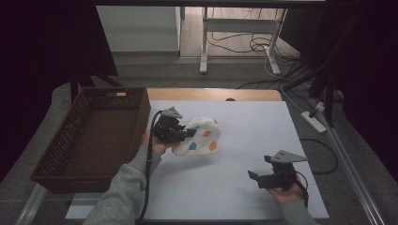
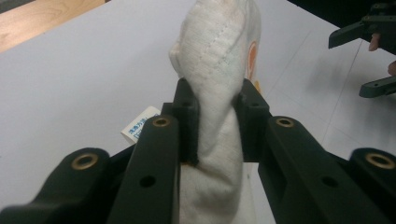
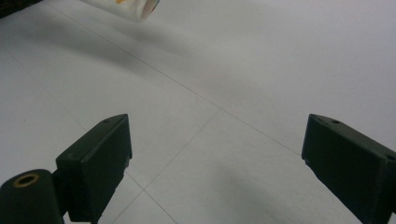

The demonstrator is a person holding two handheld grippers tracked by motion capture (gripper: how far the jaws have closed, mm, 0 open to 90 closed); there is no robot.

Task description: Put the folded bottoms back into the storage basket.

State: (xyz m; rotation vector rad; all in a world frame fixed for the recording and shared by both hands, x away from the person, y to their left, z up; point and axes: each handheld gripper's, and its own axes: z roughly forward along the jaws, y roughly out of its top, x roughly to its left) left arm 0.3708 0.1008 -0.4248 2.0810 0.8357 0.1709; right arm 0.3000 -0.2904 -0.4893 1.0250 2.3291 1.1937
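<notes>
White cotton cloth with orange and blue spots (image 1: pixel 202 136), bunched into a soft bundle, is pinched between the jaws of the left gripper (image 1: pixel 172 128). The left hand (image 1: pixel 155 143) holds that gripper near the left edge of the pale sheet covering the bench (image 1: pixel 263 126), its grey-sleeved forearm reaching in from below. The cloth juts rightward past the jaws.

In the left gripper view, the cloth (image 2: pixel 215 93) rises between the two pads as a stitched, folded ridge, with a small printed label (image 2: pixel 140 124) just left of the jaws.

The right gripper (image 1: pixel 269 177) rests low by the near right corner, jaws spread wide with bare sheet between them.

Beside the left gripper stands a brown woven rectangular basket (image 1: pixel 70 140); open sheet separates the two grippers.
</notes>
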